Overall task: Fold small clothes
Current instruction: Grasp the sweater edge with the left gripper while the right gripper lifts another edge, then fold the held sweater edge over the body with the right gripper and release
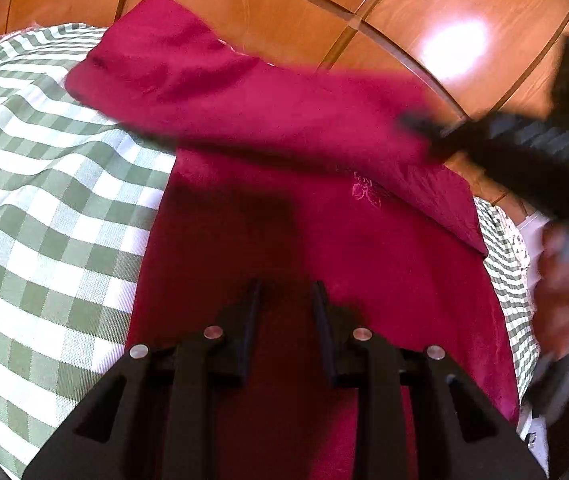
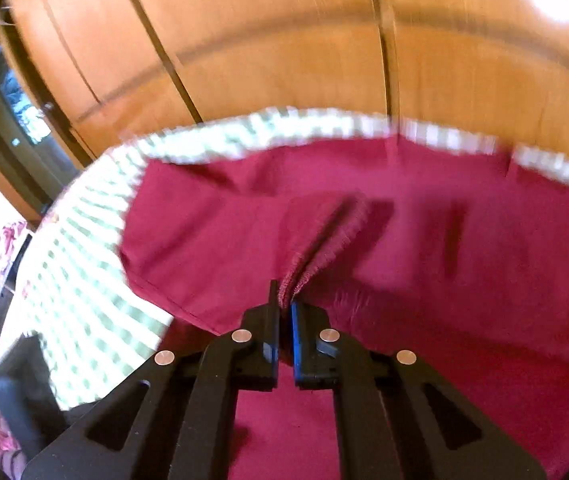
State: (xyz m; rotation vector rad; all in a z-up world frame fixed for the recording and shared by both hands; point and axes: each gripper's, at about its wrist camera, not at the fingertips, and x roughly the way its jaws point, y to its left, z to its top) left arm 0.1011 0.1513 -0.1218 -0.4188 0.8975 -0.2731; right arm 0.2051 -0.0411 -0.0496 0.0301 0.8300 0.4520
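You won't find any readable text, labels or nos. here; the garment [image 1: 324, 240] only has small embroidery [image 1: 366, 192], no legible letters.

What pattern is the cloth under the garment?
Green-and-white checks on the cloth, sharpest in the left wrist view.

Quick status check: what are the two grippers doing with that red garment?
Right gripper shut on ribbed hem of crimson garment, lifting a flap. Left gripper slightly open above it, holding nothing. Checked tablecloth underneath; nothing blocking.
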